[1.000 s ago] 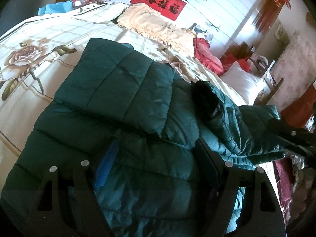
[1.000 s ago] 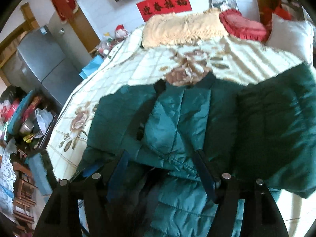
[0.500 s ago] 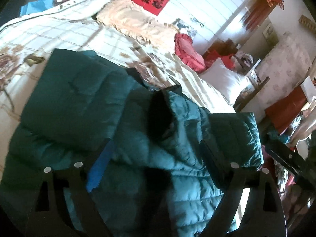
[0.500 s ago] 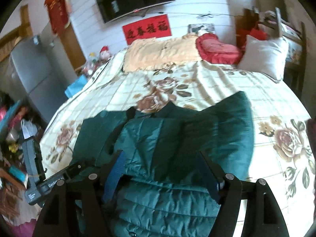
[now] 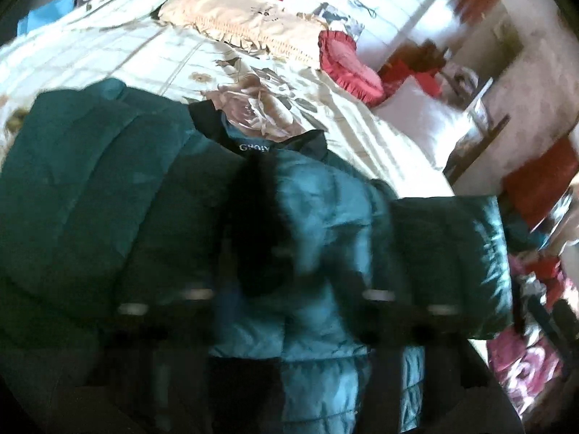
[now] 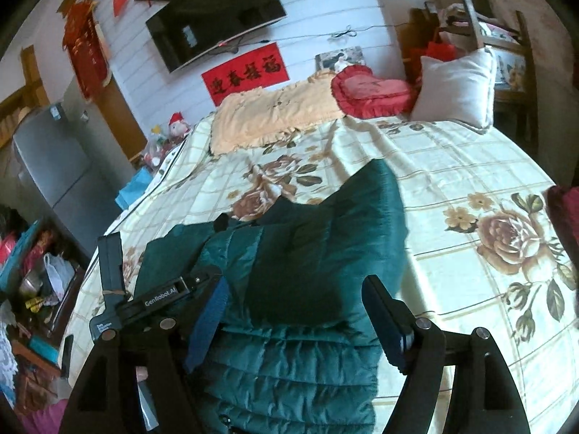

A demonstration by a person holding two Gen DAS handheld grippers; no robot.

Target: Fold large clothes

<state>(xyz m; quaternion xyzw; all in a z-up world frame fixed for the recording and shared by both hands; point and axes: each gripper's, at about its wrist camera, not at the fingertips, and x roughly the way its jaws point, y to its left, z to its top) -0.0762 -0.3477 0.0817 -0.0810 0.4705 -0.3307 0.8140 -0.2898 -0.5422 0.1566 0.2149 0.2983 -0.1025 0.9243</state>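
A dark green quilted puffer jacket (image 5: 318, 224) lies on the flowered bedspread (image 5: 144, 58), both sleeves folded over its body, its black collar (image 5: 260, 141) toward the pillows. In the right wrist view the jacket (image 6: 304, 275) fills the lower middle, one folded sleeve (image 6: 362, 209) pointing up the bed. My left gripper (image 5: 289, 307) is blurred, hovers over the jacket's lower part, open and empty. It also shows in the right wrist view (image 6: 144, 300) at the jacket's left edge. My right gripper (image 6: 296, 318) is open and empty above the jacket's hem end.
A cream pillow (image 6: 275, 115), a red heart cushion (image 6: 369, 90) and a white pillow (image 6: 456, 86) lie at the head of the bed. A grey fridge (image 6: 50, 166) and cluttered shelves (image 6: 32, 282) stand left of the bed. A wooden chair (image 6: 492, 36) stands at the far right.
Both grippers have pulled back and risen from the jacket. The right-side sleeve now lies folded over the body. The left wrist view is motion-blurred.
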